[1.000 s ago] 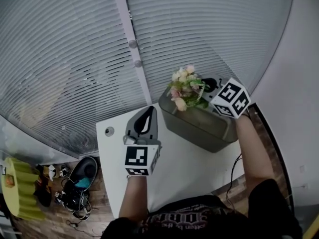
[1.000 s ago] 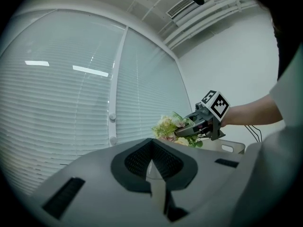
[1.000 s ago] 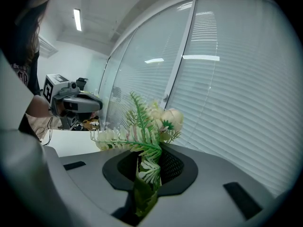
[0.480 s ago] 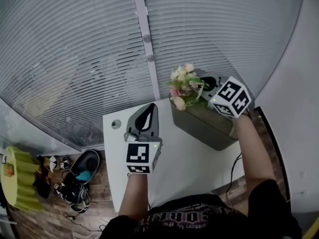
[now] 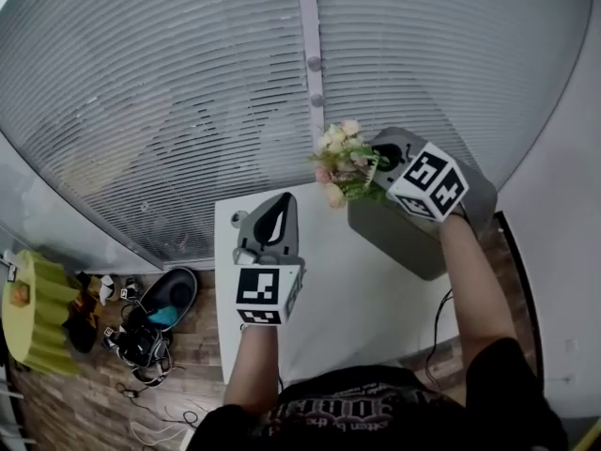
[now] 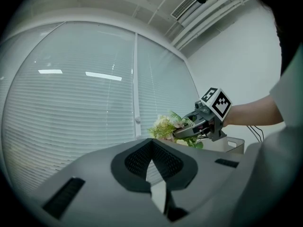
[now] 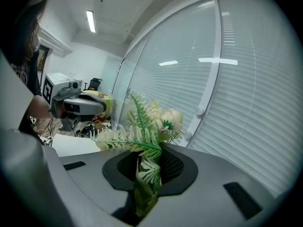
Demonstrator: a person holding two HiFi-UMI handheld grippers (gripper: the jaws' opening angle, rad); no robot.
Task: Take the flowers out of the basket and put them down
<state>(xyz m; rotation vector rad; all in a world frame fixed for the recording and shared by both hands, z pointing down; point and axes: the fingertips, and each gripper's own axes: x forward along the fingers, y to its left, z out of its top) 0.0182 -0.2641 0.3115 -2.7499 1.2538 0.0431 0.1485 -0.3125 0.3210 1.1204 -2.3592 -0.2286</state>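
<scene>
My right gripper (image 5: 376,170) is shut on the green stems of a bouquet of pale pink and cream flowers (image 5: 339,161). It holds them in the air past the left end of the grey basket (image 5: 418,247), over the far part of the white table (image 5: 329,289). In the right gripper view the fern and blooms (image 7: 154,119) stick up from between the closed jaws (image 7: 150,150). My left gripper (image 5: 279,207) hovers over the table's left side, shut with nothing in it. The left gripper view shows its jaws (image 6: 151,143) together, with the bouquet (image 6: 164,126) and right gripper (image 6: 190,130) beyond.
Slatted window blinds (image 5: 188,83) rise right behind the table's far edge. On the floor to the left lie shoes and cables (image 5: 150,322) and a yellow-green object (image 5: 38,327). A small round cap (image 5: 239,217) sits in the table's far left corner.
The right gripper has carried the bouquet left, from above the basket's left end to beyond it. The left gripper has kept its place over the table.
</scene>
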